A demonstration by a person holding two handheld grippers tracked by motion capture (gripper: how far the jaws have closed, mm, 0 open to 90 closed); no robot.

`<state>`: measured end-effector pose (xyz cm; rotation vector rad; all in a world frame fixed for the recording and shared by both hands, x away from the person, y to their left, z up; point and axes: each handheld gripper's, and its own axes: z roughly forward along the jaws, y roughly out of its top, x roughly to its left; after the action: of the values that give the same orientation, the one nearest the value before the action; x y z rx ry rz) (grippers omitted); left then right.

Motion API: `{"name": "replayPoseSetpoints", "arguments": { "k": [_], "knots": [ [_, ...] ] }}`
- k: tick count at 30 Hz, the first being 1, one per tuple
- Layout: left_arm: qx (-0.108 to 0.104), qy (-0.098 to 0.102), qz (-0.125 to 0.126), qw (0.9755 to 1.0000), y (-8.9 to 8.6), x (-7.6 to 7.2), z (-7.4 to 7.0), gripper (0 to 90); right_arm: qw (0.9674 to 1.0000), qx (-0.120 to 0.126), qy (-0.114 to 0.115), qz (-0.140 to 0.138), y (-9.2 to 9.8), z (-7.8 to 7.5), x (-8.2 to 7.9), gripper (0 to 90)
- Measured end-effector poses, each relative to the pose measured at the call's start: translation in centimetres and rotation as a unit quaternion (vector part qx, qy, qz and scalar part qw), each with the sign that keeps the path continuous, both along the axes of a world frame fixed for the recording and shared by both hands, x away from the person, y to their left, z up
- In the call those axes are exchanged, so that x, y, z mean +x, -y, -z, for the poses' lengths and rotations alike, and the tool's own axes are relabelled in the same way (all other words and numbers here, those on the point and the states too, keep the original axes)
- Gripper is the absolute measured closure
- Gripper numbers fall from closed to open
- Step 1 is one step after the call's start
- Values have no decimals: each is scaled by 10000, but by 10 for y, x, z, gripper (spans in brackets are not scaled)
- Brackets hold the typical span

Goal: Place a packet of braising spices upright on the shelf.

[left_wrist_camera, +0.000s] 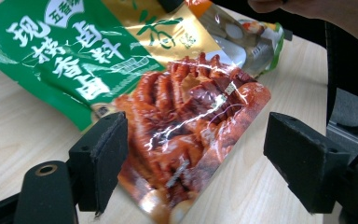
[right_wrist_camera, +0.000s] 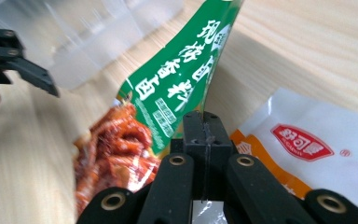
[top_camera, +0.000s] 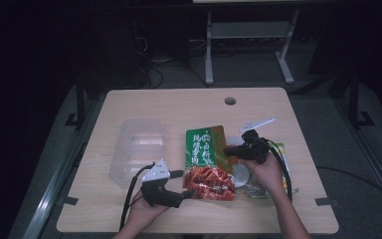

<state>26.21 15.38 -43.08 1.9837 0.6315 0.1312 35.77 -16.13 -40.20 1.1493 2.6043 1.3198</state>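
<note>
Green snack packet pinched at one edge, not yet moved to the clear tub.

The right claw [right_wrist_camera: 204,135] is clamped on the green packet [top_camera: 206,162], which lies mid-bench with that edge lifted; the left claw [left_wrist_camera: 196,158] gapes around its lower end, gripping nothing. The clear tub [top_camera: 135,149] stands beside it (apparently unfilled), other packets [right_wrist_camera: 317,144] wait alongside; any packing looks still ahead.

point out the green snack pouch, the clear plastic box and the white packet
green snack pouch [top_camera: 205,149], high view, green printed upper half
clear plastic box [top_camera: 135,149], high view, its floor
white packet [right_wrist_camera: 328,126], right gripper view, white face above the red logo
</note>
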Motion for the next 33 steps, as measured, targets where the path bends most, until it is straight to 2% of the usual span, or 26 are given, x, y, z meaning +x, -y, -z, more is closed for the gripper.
{"name": "replayPoseSetpoints", "arguments": {
  "k": [1, 2, 3, 4, 9, 10, 11, 12, 14, 15, 17, 18, 20, 21, 22, 25, 26, 27, 29, 30, 31, 33],
  "knots": [
    [-66, 13, -219, 9997, 0, 2, -3, 211, 9999, 49, 110, -12, 2, -6, -4, 900],
    [-66, 13, -219, 9997, 0, 2, -3, 202, 9999, 49, 110, -12, 2, -6, -4, 900],
    [-111, -37, -330, 9994, 0, 4, -4, 202, 9998, 89, 152, -33, 3, -8, -5, 900],
    [-203, -130, -547, 9982, 1, 9, -5, 199, 9997, 101, 222, -42, 4, -13, -8, 900],
    [-119, -318, -772, 9964, 6, 21, -2, 193, 9993, 119, 333, -103, 5, -19, -11, 900],
    [-108, -426, -871, 9952, 8, 26, 1, 193, 9991, 136, 385, -147, 5, -22, -14, 900],
    [-108, -426, -871, 9952, 8, 26, 1, 193, 9991, 136, 385, -147, 5, -22, -14, 900],
    [-103, -479, -890, 9948, 9, 29, 2, 194, 9985, 188, 485, -180, 6, -26, -16, 900],
    [-95, -692, -949, 9930, 13, 37, 8, 202, 9981, 219, 533, -204, 8, -30, -18, 900],
    [-95, -692, -949, 9930, 13, 37, 8, 213, 9981, 219, 533, -204, 8, -30, -18, 900],
    [-77, -836, -929, 9921, 17, 42, 11, 215, 9975, 269, 601, -254, 9, -36, -22, 900],
    [-155, -1012, -941, 9903, 20, 45, 12, 224, 9973, 286, 620, -275, 9, -37, -23, 900],
    [-200, -1038, -937, 9900, 23, 45, 11, 246, 9969, 293, 661, -317, 9, -40, -24, 900],
    [-185, -971, -953, 9905, 25, 45, 9, 246, 9969, 293, 661, -317, 9, -40, -24, 900],
    [-258, -1017, -844, 9909, 30, 46, 7, 282, 9965, 294, 694, -363, 9, -42, -25, 900],
    [-218, -1081, -885, 9899, 33, 47, 4, 316, 9963, 306, 697, -388, 9, -43, -27, 900],
    [-232, -1067, -885, 9901, 33, 47, 3, 445, 9962, 291, 716, -396, 10, -44, -28, 900],
    [-266, -1073, -887, 9899, 31, 48, 3, 445, 9962, 291, 716, -396, 10, -44, -28, 900],
    [-386, -1140, -870, 9889, 29, 49, 2, 566, 9957, 346, 759, -397, 13, -46, -29, 900],
    [-385, -1110, -830, 9896, 27, 49, 1, 617, 9957, 375, 750, -403, 15, -47, -29, 900],
    [-403, -1071, -840, 9899, 28, 47, -1, 722, 9954, 406, 769, -390, 18, -49, -30, 900],
    [-426, -1044, -812, 9903, 27, 46, -2, 784, 9953, 411, 781, -406, 19, -50, -31, 900]
  ]
}}
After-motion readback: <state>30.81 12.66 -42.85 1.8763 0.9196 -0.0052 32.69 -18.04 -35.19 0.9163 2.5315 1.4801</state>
